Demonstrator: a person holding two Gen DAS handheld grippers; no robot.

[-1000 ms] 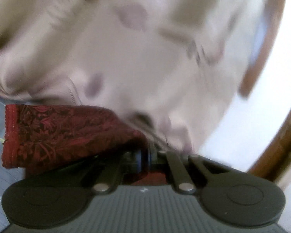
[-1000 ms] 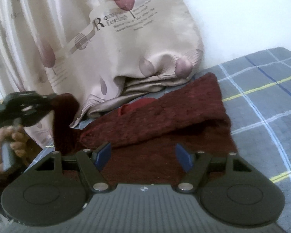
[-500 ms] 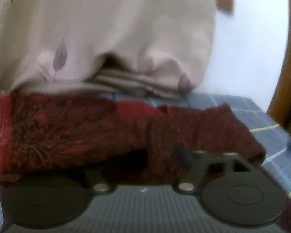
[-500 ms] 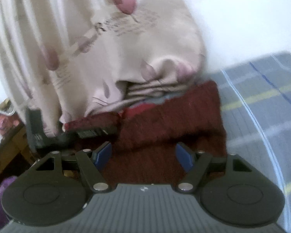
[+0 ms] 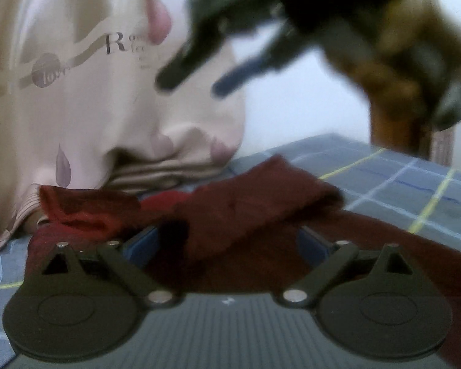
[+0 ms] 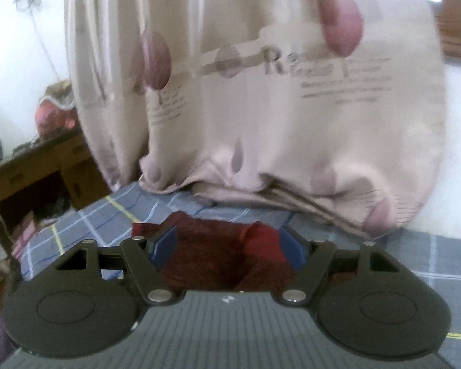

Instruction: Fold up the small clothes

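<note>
One dark red garment point(image 5: 236, 212), soft and lacy-textured, lies crumpled on the grey checked bedsheet point(image 5: 393, 181), long axis running left-right before our beige printed curtain point(image 5: 86, 101). Left gripper point(image 5: 230, 243) jaws opening, cloth loose between them; right gripper point(image 6: 227, 246) jaws apart, pinching nothing.

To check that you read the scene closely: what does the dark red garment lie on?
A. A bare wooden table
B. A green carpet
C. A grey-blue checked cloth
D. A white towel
C: the dark red garment lies on the grey-blue checked cloth with pale and yellow lines.
</note>
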